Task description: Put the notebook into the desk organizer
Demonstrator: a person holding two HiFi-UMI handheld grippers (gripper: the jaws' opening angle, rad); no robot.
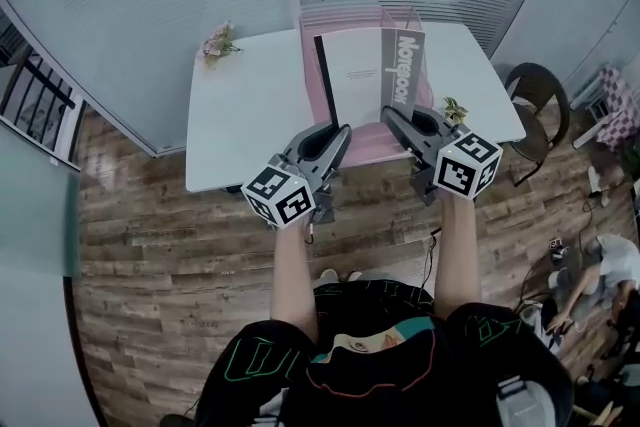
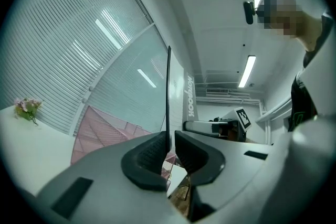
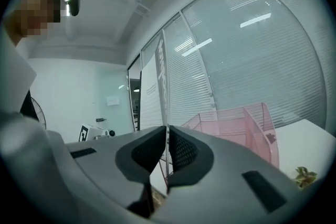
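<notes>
An open notebook (image 1: pixel 360 75) is held upright between both grippers, over the near part of the pink wire desk organizer (image 1: pixel 318 27). Its thin black cover (image 2: pixel 168 92) runs down between the jaws of my left gripper (image 1: pixel 338 130), lying against the left pad. My right gripper (image 1: pixel 392 115) is shut on the grey cover printed "Notebook" (image 1: pixel 404 70). In the right gripper view that cover (image 3: pixel 161 86) is pinched edge-on between the pads, and the organizer (image 3: pixel 236 123) stands just beyond. White pages face up between the two covers.
The white table (image 1: pixel 240 115) carries a small bunch of pink flowers (image 1: pixel 217 42) at its far left corner and a little green plant (image 1: pixel 455 108) near its right front edge. A dark chair (image 1: pixel 535 85) stands to the right. Slatted glass walls rise behind the table.
</notes>
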